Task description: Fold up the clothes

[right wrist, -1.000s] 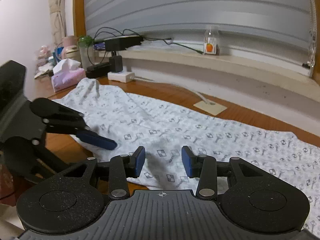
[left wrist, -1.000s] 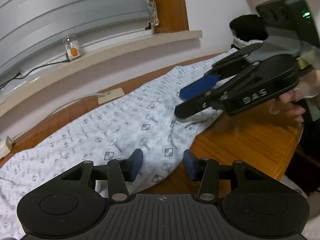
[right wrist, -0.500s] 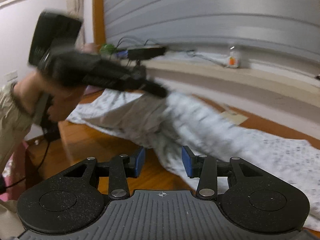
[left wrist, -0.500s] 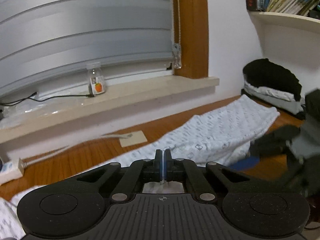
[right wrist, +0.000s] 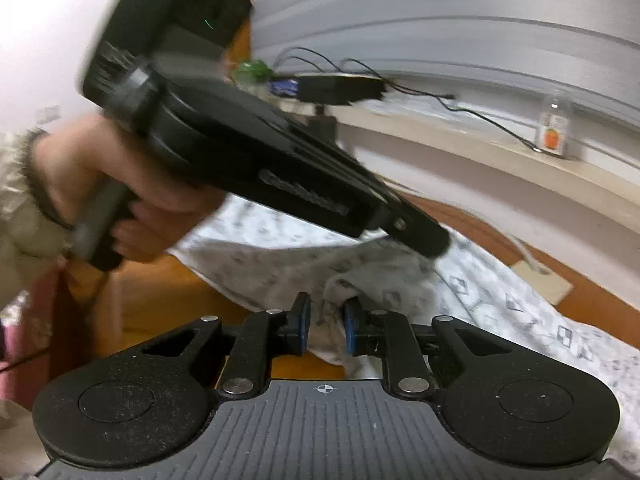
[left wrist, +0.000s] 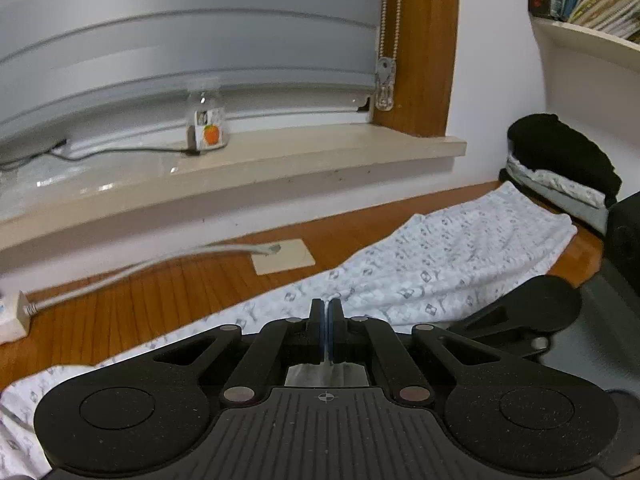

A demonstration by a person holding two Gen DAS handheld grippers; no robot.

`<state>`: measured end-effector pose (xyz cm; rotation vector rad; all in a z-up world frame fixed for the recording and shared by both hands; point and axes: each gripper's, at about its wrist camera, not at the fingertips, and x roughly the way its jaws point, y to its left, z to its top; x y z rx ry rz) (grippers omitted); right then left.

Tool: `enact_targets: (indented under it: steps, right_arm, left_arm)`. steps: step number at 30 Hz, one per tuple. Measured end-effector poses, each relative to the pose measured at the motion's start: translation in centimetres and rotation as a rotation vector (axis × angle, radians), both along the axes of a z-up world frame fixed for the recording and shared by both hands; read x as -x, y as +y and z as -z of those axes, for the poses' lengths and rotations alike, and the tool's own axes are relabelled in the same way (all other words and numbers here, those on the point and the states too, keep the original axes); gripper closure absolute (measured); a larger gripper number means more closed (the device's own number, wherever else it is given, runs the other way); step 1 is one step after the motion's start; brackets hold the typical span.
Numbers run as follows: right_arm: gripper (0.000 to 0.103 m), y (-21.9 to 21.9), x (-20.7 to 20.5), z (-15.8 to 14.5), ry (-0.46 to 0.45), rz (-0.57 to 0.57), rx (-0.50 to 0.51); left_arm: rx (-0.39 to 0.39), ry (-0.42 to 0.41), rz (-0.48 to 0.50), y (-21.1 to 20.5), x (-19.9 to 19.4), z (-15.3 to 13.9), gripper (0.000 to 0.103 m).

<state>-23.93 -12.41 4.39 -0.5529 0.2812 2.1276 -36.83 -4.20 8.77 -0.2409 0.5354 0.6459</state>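
A white garment with a small grey print lies stretched along the wooden table. My left gripper is shut on a thin fold of it, and the cloth rises to the blue pads. In the right wrist view that left gripper, held by a hand, crosses above with lifted, bunched garment hanging from its tip. My right gripper is closing. A crumpled fold of the garment's near edge stands between its pads, and a narrow gap still shows beside the left pad.
A small bottle with an orange label stands on the window sill, with a black device and cables further along. A stack of folded clothes sits at the table's right end. A beige card and white power strip lie by the wall.
The left gripper has shut on the garment and lifted it up and to the right. The right gripper has moved to the garment's near edge and its jaws have narrowed around a fold.
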Motion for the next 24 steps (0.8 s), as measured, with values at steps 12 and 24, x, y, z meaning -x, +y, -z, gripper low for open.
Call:
enact_targets:
  steps: [12, 24]
  right_arm:
    - [0.093, 0.1, 1.6, 1.2, -0.063, -0.008, 0.015]
    - [0.074, -0.6, 2.0, 0.8, -0.020, -0.054, 0.048]
  left_arm:
    - [0.023, -0.028, -0.132, 2.7, 6.6, 0.0, 0.099]
    - [0.016, 0.183, -0.288, 9.8, 11.4, 3.9, 0.099]
